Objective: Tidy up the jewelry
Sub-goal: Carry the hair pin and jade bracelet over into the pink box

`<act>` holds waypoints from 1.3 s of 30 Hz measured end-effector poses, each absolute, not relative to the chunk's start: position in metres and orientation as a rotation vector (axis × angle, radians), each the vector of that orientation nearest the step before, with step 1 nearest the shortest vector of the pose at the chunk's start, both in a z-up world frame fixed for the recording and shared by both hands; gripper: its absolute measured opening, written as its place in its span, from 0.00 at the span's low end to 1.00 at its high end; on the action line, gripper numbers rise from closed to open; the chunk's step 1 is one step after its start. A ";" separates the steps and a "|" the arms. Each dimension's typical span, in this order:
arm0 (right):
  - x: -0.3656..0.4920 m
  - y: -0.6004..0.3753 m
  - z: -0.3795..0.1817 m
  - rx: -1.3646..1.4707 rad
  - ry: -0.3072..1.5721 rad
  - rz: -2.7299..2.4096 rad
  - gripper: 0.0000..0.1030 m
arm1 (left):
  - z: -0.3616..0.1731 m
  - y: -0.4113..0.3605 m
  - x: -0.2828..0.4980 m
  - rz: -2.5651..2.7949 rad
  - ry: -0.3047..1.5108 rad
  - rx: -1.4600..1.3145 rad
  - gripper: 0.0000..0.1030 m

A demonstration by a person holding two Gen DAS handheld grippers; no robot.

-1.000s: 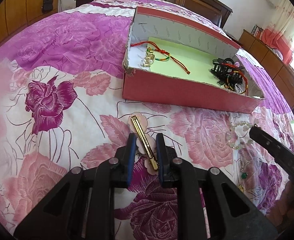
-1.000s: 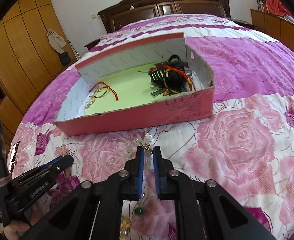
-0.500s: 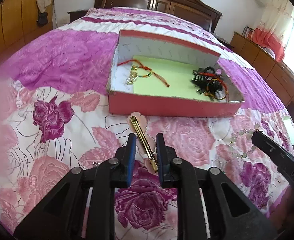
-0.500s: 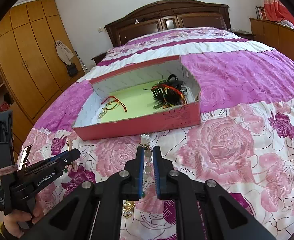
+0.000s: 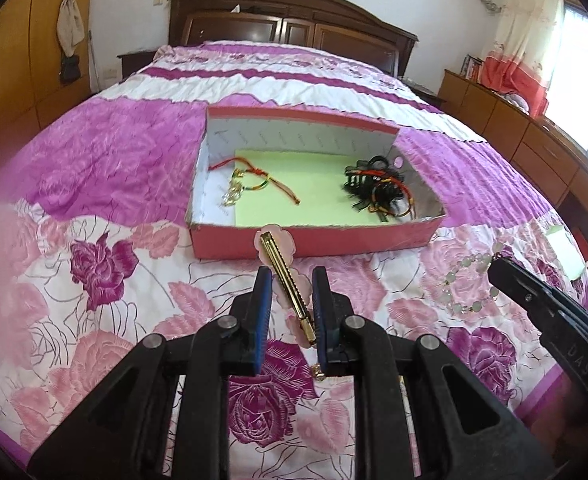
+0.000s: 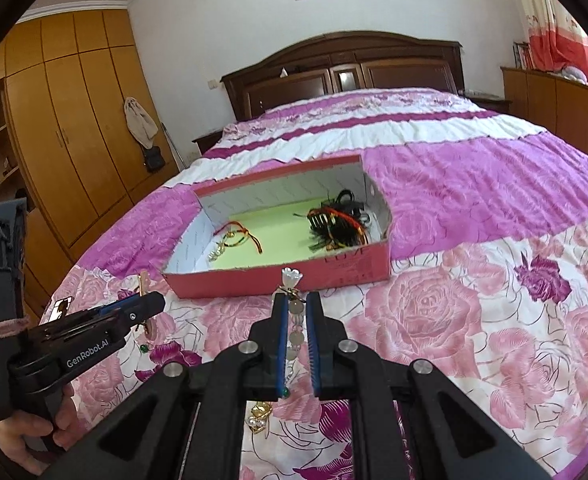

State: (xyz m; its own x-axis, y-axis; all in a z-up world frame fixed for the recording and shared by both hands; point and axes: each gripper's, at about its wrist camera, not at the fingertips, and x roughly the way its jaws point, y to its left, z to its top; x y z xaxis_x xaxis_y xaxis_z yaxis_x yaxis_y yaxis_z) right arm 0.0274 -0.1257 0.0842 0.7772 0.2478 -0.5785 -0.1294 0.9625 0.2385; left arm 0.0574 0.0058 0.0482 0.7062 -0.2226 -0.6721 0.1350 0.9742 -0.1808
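Observation:
My left gripper [image 5: 292, 280] is shut on a gold hair clip with pink flower petals [image 5: 282, 264] and holds it above the bedspread, just in front of the pink box [image 5: 374, 238]. My right gripper [image 6: 295, 300] is shut on a pale bead bracelet [image 6: 294, 332] that hangs down between the fingers; the bracelet also shows in the left wrist view [image 5: 468, 280]. The pink box [image 6: 334, 274] is open, with a green paper floor, a red cord bracelet [image 5: 254, 176] at its left and black hair claws with cords [image 5: 378, 188] at its right.
The box lies on a floral pink and purple bedspread [image 5: 94, 280]. More small jewelry lies on the bedspread under my right gripper [image 6: 260, 414]. A dark wooden headboard [image 6: 346, 68] stands behind, wardrobes [image 6: 74, 120] at the left, a low cabinet [image 5: 514, 128] at the right.
Both grippers have lifted off the bedspread with their items, so the box looks farther and lower in both views. The hair clip and bracelet now hang in the air.

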 end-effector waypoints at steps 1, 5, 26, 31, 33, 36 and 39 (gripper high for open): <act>0.026 -0.126 0.086 0.186 0.638 0.208 0.10 | 0.051 0.005 0.056 -0.201 0.753 -0.117 0.11; 0.022 -0.125 0.093 0.172 0.598 0.214 0.10 | 0.064 0.001 0.054 -0.204 0.704 -0.099 0.11; 0.031 -0.109 0.131 0.095 0.409 0.233 0.10 | 0.095 -0.002 0.069 -0.197 0.556 -0.045 0.11; 0.042 -0.107 0.136 0.093 0.374 0.228 0.10 | 0.097 -0.002 0.078 -0.173 0.519 -0.043 0.11; 0.046 -0.105 0.137 0.088 0.365 0.227 0.10 | 0.097 -0.002 0.083 -0.170 0.509 -0.039 0.11; 0.056 -0.102 0.136 0.076 0.358 0.230 0.10 | 0.095 -0.004 0.092 -0.162 0.496 -0.026 0.11; 0.066 -0.098 0.134 0.057 0.346 0.227 0.10 | 0.094 -0.004 0.100 -0.151 0.482 -0.024 0.11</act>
